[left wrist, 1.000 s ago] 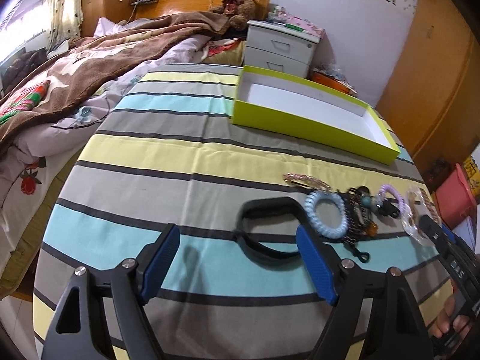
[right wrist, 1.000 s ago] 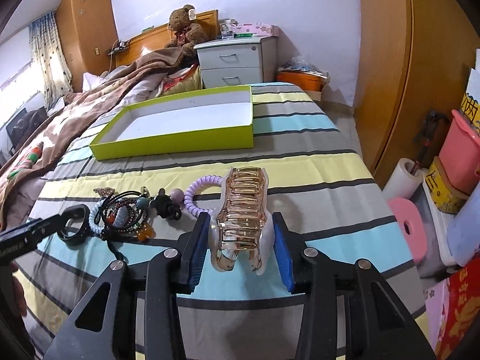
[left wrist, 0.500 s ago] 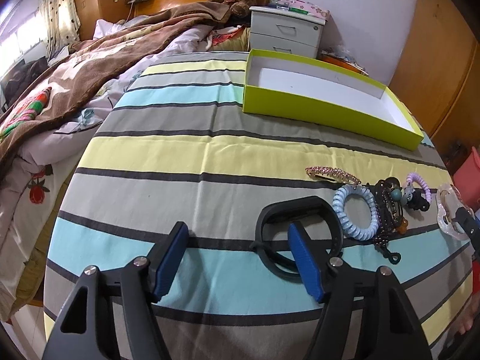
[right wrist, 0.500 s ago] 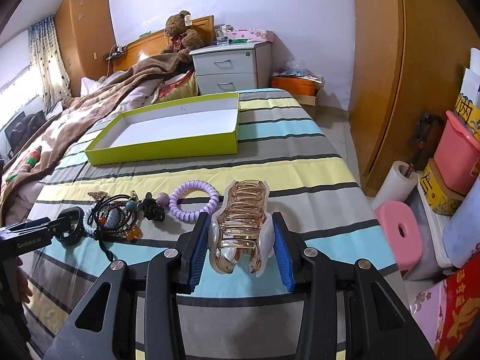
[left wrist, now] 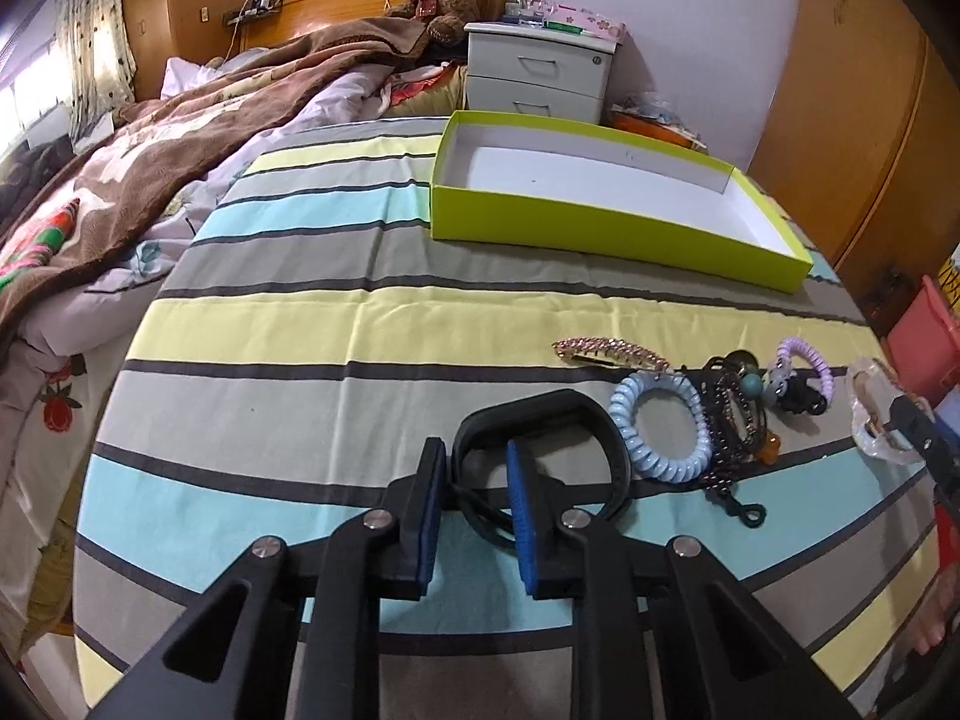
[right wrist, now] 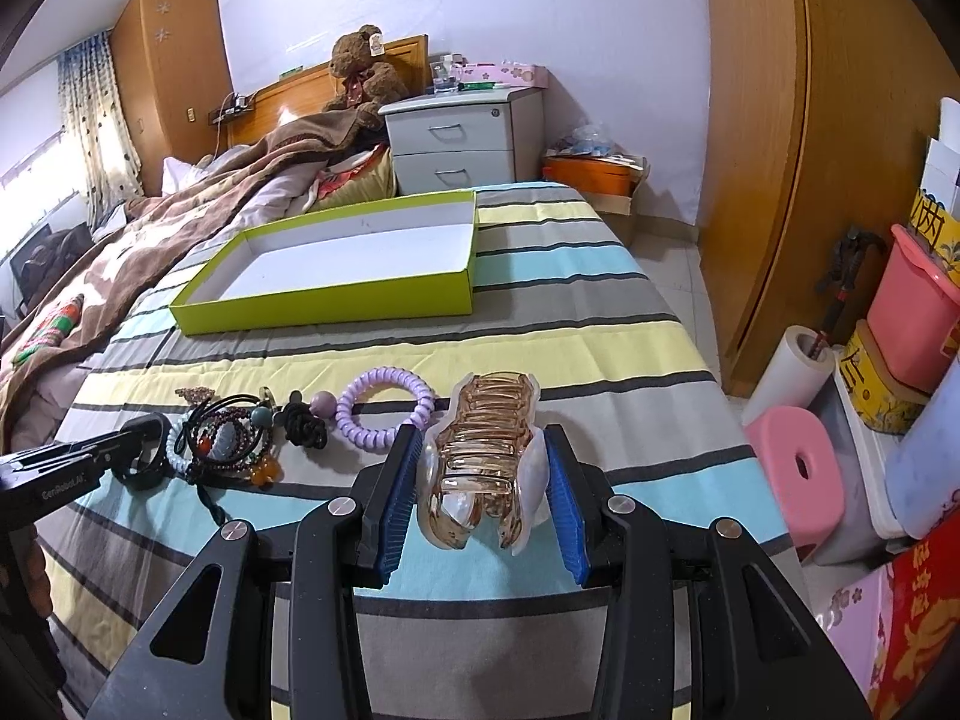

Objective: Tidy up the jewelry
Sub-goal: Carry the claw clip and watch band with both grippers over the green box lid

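Striped bed cover, jewelry in a loose row near the front edge. Green box (left wrist: 606, 228) sits well behind the row, open, nothing in it.

Left gripper (left wrist: 477, 468): jaws have just been closing and now stand narrow, straddling the near-left side of the black band (left wrist: 540, 414). Band's rim runs between the pads; whether the pads already press it I cannot tell for sure, but the gap looks about rim-wide. Band lies flat on the cover, just beside the blue coil tie (left wrist: 657, 429).

Right gripper (right wrist: 480, 468): clamped on the claw clip (right wrist: 486, 456), pads on its two pearly flanks, teeth pointing away toward the box.

Rest of the row: bead tangle (right wrist: 231, 435) touching the blue coil, black flower tie (right wrist: 306, 426), purple coil tie (right wrist: 384, 408), and a pink barrette (left wrist: 609, 354) just behind.

Handling, as I judge it:
- Band looks light, rubbery, a bit floppy. It should hang and swing from a one-side pinch. The rim is the only place to take it.
- Clip is hard, glossy plastic, probably slick and brittle at the teeth. Flanks are the right hold; squeezing the tail end would spring it open.
- Bead tangle is loose and likely to snag the blue coil when lifted.
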Tool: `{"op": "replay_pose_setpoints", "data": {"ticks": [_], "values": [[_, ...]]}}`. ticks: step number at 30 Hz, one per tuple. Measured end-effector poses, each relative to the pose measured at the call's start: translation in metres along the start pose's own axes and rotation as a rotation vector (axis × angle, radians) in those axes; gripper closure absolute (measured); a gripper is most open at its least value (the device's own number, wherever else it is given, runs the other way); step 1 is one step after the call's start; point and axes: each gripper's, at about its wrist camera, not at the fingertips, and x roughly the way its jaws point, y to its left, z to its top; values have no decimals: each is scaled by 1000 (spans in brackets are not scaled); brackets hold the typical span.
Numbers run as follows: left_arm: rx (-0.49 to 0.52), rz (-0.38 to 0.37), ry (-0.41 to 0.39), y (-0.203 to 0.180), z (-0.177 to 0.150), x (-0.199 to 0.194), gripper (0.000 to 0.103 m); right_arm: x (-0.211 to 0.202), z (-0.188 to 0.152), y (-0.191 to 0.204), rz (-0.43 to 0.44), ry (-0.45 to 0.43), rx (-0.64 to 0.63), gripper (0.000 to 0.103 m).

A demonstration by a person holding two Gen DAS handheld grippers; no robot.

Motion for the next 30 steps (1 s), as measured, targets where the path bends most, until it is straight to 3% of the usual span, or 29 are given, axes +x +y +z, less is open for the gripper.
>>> {"op": "replay_pose_setpoints", "data": {"ticks": [10, 22, 28, 30], "values": [[-5, -28, -58, -1, 5, -20, 88, -6, 1, 2, 4, -20, -13, 62], [-30, -42, -21, 5, -6, -8, 89, -3, -8, -1, -14, 12, -27, 61], [33, 26, -13, -3, -5, 1, 71, 6, -11, -4, -29, 48, -22, 61], [60, 78, -11, -5, -2, 3, 54, 8, -11, -4, -29, 56, -26, 61]]}}
